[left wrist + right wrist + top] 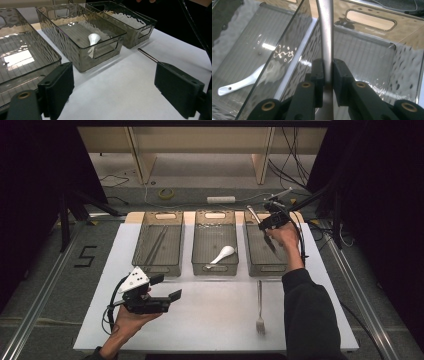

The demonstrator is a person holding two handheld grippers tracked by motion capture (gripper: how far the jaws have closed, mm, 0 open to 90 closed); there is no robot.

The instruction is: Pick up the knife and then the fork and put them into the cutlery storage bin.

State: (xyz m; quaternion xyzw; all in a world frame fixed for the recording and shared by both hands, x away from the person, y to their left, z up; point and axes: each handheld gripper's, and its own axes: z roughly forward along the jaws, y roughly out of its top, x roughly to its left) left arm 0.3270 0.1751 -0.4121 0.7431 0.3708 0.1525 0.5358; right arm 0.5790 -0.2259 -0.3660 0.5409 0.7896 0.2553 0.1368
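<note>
My right gripper (272,221) is shut on a metal utensil (269,241), probably a knife, held over the right-hand clear bin (253,256). In the right gripper view the pads (339,72) pinch its steel shaft (326,37), which runs up out of frame above that bin's floor. A white spoon (222,254) lies in the middle bin (196,245). A fork (259,307) rests on the white table in front of the right bin. My left gripper (166,287) hovers open and holding nothing near the front left, with the middle bin (82,57) and the fork's handle (147,55) ahead of its jaws.
The left bin (141,237) holds chopsticks (157,245). All three bins stand in a row at the back of the white board (210,320). Cables and a power strip (221,199) lie on the floor beyond; metal rails flank the table.
</note>
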